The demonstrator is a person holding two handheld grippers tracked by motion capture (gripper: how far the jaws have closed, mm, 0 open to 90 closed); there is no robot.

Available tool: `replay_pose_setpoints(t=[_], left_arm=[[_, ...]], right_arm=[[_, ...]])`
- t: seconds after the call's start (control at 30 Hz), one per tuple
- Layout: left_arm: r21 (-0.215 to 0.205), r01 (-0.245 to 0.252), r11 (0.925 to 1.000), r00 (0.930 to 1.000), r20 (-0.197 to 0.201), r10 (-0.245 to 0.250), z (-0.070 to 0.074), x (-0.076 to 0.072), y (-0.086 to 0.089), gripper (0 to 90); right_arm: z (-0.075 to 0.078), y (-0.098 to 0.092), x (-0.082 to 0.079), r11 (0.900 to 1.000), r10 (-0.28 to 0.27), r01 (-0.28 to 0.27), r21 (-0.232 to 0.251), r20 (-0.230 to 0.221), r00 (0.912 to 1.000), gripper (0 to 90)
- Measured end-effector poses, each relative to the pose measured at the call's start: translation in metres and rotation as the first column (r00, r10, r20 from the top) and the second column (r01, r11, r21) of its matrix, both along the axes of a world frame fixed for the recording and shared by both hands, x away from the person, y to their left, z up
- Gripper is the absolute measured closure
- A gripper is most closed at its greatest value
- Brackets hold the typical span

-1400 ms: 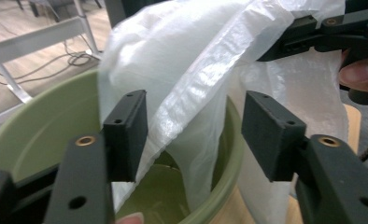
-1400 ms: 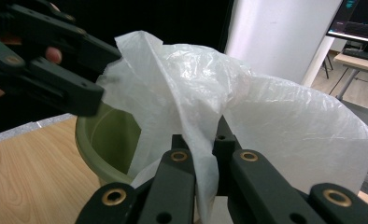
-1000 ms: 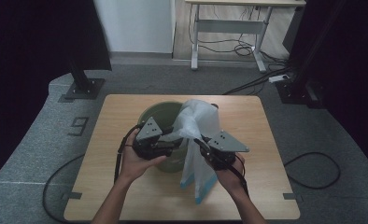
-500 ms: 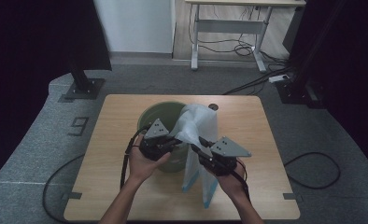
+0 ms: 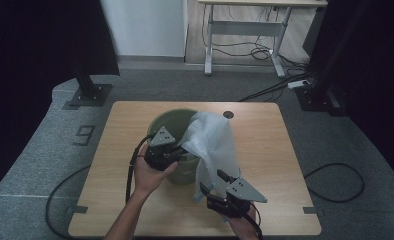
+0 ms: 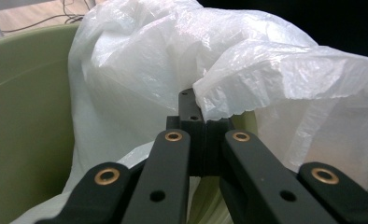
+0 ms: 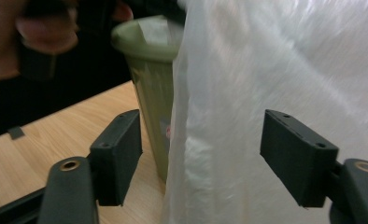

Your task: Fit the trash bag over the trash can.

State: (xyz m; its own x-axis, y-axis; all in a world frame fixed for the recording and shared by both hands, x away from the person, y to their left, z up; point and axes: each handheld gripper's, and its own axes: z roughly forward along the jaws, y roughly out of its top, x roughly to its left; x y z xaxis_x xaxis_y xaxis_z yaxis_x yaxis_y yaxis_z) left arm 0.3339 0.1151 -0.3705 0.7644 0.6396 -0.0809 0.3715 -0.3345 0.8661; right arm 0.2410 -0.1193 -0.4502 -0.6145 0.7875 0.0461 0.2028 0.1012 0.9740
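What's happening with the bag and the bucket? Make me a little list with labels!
bucket: green bucket, upright on the wooden table
bag: white plastic bag, draped over the bucket's near rim and hanging down outside
left gripper: left gripper shut on the bag's edge at the rim
right gripper: right gripper has just been opening; jaws wide, bag between them, pads not touching

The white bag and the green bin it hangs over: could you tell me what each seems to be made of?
The white bag looks like thin plastic film: translucent, crinkled, with a faint sheen and a ragged edge. The green bin seems moulded plastic, with a smooth matt olive wall and a rolled rim, though the pictures leave this open.
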Motion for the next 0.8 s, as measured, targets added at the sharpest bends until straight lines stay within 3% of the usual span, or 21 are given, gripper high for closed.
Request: replay_pose_setpoints(t=[0.23,0.37,0.43,0.57,0.67,0.8], left_arm=[[-0.017,0.006,0.9998,0.9999,-0.014,-0.006,0.000,0.000,0.004,89.8],[-0.022,0.014,0.9997,0.9997,-0.019,-0.014,0.000,-0.001,0.004,89.8],[-0.025,0.018,0.9995,0.9996,-0.020,-0.019,0.000,-0.001,0.004,89.8],[-0.025,0.024,0.9994,0.9995,-0.022,-0.024,0.000,-0.002,0.005,89.7],[-0.026,0.024,0.9994,0.9995,-0.020,-0.025,0.000,-0.003,0.007,89.8],[-0.029,0.023,0.9993,0.9995,-0.020,-0.024,0.000,-0.004,0.011,89.7]], right_arm=[[-0.015,0.017,0.014,0.997,-0.051,0.050,-0.052,-0.017,0.9986,26.4],[-0.026,0.024,0.024,0.994,-0.073,0.069,-0.080,-0.046,0.9963,31.8],[-0.029,0.025,0.028,0.995,-0.072,0.067,-0.074,-0.061,0.9956,38.2],[-0.031,0.027,0.033,0.995,-0.072,0.067,-0.069,-0.072,0.9948,59.7],[-0.029,0.024,0.034,0.994,-0.080,0.075,-0.075,-0.054,0.9954,76.9],[-0.023,0.012,0.032,0.990,-0.114,0.113,-0.080,-0.009,0.9934,88.5]])
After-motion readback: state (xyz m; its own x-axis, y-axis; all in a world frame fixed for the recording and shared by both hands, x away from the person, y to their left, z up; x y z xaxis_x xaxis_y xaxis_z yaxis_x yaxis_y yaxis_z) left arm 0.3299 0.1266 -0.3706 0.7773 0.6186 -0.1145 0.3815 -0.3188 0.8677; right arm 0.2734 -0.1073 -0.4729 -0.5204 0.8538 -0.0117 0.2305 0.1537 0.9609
